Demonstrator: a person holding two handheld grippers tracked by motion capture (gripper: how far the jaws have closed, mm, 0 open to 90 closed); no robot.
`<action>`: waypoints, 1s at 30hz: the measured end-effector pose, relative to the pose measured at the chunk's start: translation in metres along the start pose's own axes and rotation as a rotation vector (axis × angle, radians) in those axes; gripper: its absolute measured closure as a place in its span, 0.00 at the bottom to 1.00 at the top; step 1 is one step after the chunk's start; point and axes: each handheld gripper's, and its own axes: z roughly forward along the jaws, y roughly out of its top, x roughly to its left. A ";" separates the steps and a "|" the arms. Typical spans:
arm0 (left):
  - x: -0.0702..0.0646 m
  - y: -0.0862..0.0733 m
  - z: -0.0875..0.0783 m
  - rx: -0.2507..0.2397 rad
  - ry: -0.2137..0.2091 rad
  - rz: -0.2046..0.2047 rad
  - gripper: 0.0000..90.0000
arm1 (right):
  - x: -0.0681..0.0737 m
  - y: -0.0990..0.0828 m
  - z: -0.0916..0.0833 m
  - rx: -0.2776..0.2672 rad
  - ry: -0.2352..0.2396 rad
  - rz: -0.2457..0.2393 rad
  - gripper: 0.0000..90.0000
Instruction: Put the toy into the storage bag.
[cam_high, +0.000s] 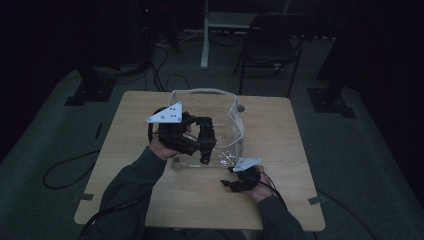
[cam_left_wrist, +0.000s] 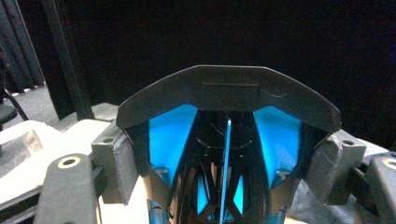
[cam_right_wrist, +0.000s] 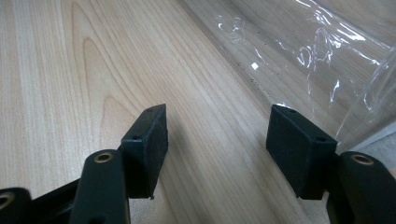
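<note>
Sitting clamped between hand-held gripper (cam_left_wrist: 224, 154) jaws: black part (cam_left_wrist: 227, 93).

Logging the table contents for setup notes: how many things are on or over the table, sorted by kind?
Clear plastic container: 1
Black and blue object held by the left tool: 1
Hand-held tools, left tool and right tool: 2
Total: 4

left gripper (cam_high: 204, 145) holds a black part (cam_left_wrist: 229, 116) over clear bin (cam_high: 235, 117).
</note>
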 end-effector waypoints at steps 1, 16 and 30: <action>0.002 0.003 0.000 -0.004 0.000 0.002 0.28 | 0.000 0.000 0.000 0.000 0.000 0.000 0.42; 0.011 0.025 0.001 -0.028 0.007 0.022 0.28 | 0.000 0.000 0.000 0.000 0.003 -0.001 0.42; 0.022 0.039 0.003 -0.050 0.014 0.030 0.28 | 0.000 0.000 0.000 0.000 0.006 -0.004 0.42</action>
